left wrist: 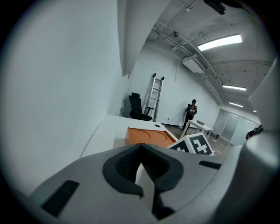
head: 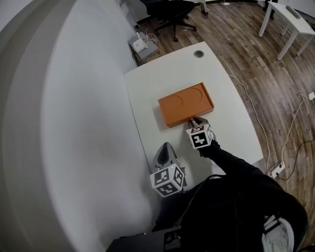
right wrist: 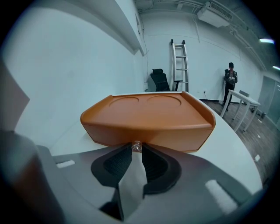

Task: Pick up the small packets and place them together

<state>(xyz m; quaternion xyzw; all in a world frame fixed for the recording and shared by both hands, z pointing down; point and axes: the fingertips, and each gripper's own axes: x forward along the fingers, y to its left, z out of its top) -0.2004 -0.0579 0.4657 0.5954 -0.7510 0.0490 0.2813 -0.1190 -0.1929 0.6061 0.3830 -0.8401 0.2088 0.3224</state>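
A tiny clear packet [right wrist: 137, 146] is pinched between the tips of my right gripper [right wrist: 137, 151], which is shut on it. It sits right against the near wall of the orange tray [right wrist: 148, 118]. In the head view the right gripper [head: 193, 121] points at the near edge of the orange tray [head: 184, 103] in the middle of the white table [head: 147, 93]. My left gripper [head: 166, 146] rests nearer to me and to the left, shut with nothing in it. In its own view the left gripper [left wrist: 140, 148] faces the tray [left wrist: 146, 136]. No other packets show.
A white wall runs along the table's left side. A round cable hole [head: 198, 54] marks the far end of the table. Beyond it stand an office chair [head: 170, 12] and a second white table [head: 290, 19]. A ladder [right wrist: 178, 65] and a person [right wrist: 230, 78] are far off.
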